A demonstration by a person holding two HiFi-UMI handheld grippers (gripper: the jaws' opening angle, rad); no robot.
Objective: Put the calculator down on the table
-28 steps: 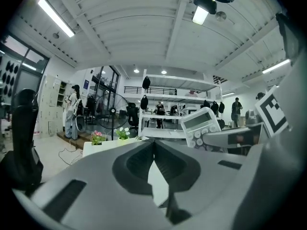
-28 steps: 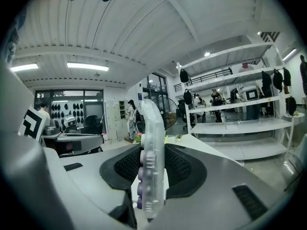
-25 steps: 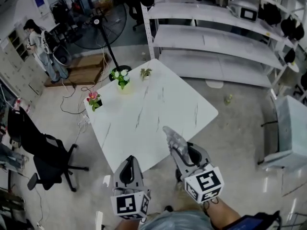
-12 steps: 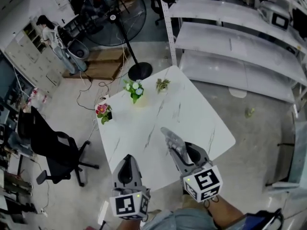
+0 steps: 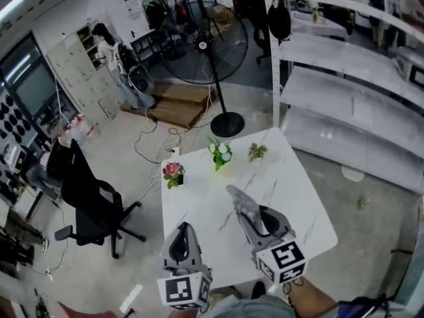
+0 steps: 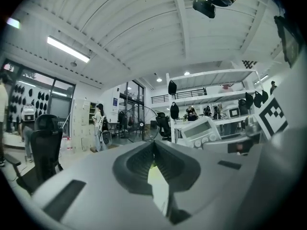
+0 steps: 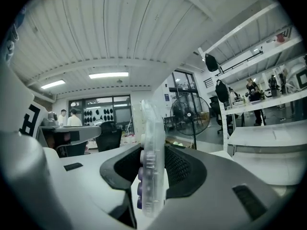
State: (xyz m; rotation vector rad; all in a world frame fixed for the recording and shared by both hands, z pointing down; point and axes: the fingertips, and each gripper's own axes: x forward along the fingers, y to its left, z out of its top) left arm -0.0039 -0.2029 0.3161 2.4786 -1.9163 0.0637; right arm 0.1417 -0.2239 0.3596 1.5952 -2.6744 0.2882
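Your right hand-held gripper (image 5: 257,218) grasps the slim, clear-plastic calculator (image 7: 152,162) on edge; your left hand-held gripper (image 5: 182,239) is clenched; the smooth marbled tabletop (image 5: 199,201) spreads wide ahead.

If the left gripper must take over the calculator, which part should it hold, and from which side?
Probably the free far end of the calculator, coming from above with jaws across its flat faces: it stands on edge, and the right gripper clamps only its near end.

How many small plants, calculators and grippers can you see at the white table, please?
Small plants: 3
Calculator: 1
Grippers: 2 (left gripper, right gripper)
Total: 6
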